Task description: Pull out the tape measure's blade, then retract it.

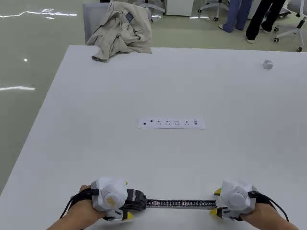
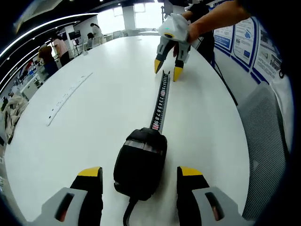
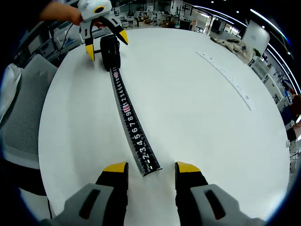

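The black tape measure case [image 1: 136,200] lies near the table's front edge, with its blade [image 1: 181,203] drawn out flat on the table to the right. My left gripper [image 1: 128,200] is open, and its yellow-tipped fingers [image 2: 90,172] stand on either side of the case [image 2: 141,162] with small gaps. My right gripper [image 1: 215,202] is open too, straddling the blade's end hook [image 3: 150,167] without pinching it. In the right gripper view the blade [image 3: 126,113] runs away to the case [image 3: 110,51]. The left gripper view shows the right gripper [image 2: 168,73] over the far end of the blade [image 2: 161,101].
A white power strip [image 1: 171,123] lies mid-table. A beige jacket [image 1: 122,28] is draped over a chair at the far edge, and a small crumpled object [image 1: 267,64] sits far right. People [image 1: 254,14] stand beyond the table. A grey mesh chair [image 2: 268,122] stands behind me.
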Action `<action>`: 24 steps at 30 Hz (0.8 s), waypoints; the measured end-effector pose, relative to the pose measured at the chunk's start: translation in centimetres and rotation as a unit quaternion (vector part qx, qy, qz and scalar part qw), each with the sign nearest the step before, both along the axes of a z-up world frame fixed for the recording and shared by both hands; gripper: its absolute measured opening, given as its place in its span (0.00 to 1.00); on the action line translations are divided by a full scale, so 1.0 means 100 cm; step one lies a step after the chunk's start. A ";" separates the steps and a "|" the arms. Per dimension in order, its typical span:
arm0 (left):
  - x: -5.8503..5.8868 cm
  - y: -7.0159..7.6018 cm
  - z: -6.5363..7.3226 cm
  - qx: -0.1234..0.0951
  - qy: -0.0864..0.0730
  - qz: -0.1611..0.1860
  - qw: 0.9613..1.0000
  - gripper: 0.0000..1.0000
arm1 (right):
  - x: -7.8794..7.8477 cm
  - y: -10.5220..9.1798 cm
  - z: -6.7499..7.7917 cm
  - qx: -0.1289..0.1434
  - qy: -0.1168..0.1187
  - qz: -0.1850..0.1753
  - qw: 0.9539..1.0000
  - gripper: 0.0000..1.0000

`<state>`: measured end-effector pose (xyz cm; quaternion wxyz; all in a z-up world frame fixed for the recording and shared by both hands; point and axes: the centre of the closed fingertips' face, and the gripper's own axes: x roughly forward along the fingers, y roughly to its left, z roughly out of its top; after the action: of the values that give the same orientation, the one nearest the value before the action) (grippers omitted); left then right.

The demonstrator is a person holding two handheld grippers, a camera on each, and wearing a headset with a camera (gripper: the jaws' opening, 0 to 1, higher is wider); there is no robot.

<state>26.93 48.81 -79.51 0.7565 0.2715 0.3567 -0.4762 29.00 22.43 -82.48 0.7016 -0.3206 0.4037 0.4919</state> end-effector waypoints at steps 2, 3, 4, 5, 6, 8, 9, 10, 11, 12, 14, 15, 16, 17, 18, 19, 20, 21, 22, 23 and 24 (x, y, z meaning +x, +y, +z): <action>0.001 0.002 0.000 -0.006 0.002 0.014 1.000 0.63 | -0.003 0.001 -0.001 0.008 0.002 -0.009 1.000 0.41; 0.000 0.003 0.000 -0.012 0.006 0.026 1.000 0.63 | -0.005 0.001 0.000 0.010 0.001 -0.014 1.000 0.41; -0.001 0.002 0.000 -0.020 0.011 0.033 0.999 0.64 | -0.005 0.002 0.001 0.012 0.000 -0.018 1.000 0.41; -0.002 0.001 0.003 -0.035 0.015 0.048 0.998 0.65 | -0.006 0.002 0.001 0.016 0.002 -0.029 0.999 0.42; -0.001 0.003 0.003 -0.032 0.012 0.047 0.998 0.66 | -0.006 0.002 0.002 0.018 0.001 -0.033 0.999 0.42; -0.005 0.003 0.004 -0.030 0.009 0.050 0.998 0.67 | -0.007 0.003 0.003 0.039 0.006 -0.060 0.997 0.43; -0.005 0.004 0.003 -0.032 0.009 0.054 0.998 0.67 | -0.007 0.005 0.004 0.049 0.012 -0.074 0.996 0.43; -0.005 0.005 0.002 -0.033 0.010 0.063 0.997 0.68 | -0.007 0.005 0.006 0.059 0.015 -0.088 0.994 0.44; -0.005 0.005 0.003 -0.036 0.009 0.068 0.997 0.70 | -0.007 0.004 0.007 0.059 0.012 -0.093 0.994 0.46; -0.006 0.006 0.004 -0.043 0.008 0.077 0.996 0.70 | -0.007 0.005 0.009 0.062 0.010 -0.096 0.993 0.46; -0.006 0.007 0.006 -0.048 0.007 0.092 0.995 0.70 | -0.009 0.006 0.011 0.068 0.011 -0.104 0.992 0.47; -0.007 0.008 0.007 -0.050 0.007 0.097 0.994 0.70 | -0.011 0.007 0.011 0.069 0.010 -0.107 0.992 0.47; -0.008 0.008 0.007 -0.055 0.009 0.105 0.993 0.71 | -0.012 0.007 0.011 0.070 0.010 -0.111 0.991 0.48; -0.009 0.009 0.007 -0.057 0.009 0.114 0.992 0.71 | -0.013 0.008 0.011 0.073 0.011 -0.114 0.991 0.49; -0.009 0.010 0.006 -0.059 0.008 0.120 0.991 0.72 | -0.015 0.009 0.012 0.075 0.013 -0.119 0.990 0.50; -0.011 0.011 0.006 -0.059 0.009 0.126 0.990 0.73 | -0.016 0.009 0.011 0.076 0.013 -0.123 0.989 0.51; -0.010 0.013 0.008 -0.061 0.003 0.139 0.988 0.73 | -0.019 0.010 0.013 0.076 0.013 -0.127 0.989 0.52; -0.011 0.014 0.009 -0.068 0.001 0.148 0.987 0.73 | -0.020 0.010 0.014 0.080 0.014 -0.131 0.988 0.52; -0.011 0.015 0.010 -0.072 0.001 0.157 0.985 0.73 | -0.020 0.010 0.015 0.085 0.012 -0.139 0.987 0.53; -0.013 0.016 0.012 -0.076 0.002 0.168 0.983 0.74 | -0.020 0.009 0.015 0.085 0.010 -0.147 0.985 0.54; -0.014 0.017 0.013 -0.076 -0.001 0.171 0.982 0.75 | -0.022 0.010 0.016 0.088 0.009 -0.148 0.985 0.54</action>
<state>25.54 50.46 -78.20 0.8458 0.1491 0.3597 -0.3647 26.80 23.38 -80.88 0.7884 -0.1898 0.4084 0.4190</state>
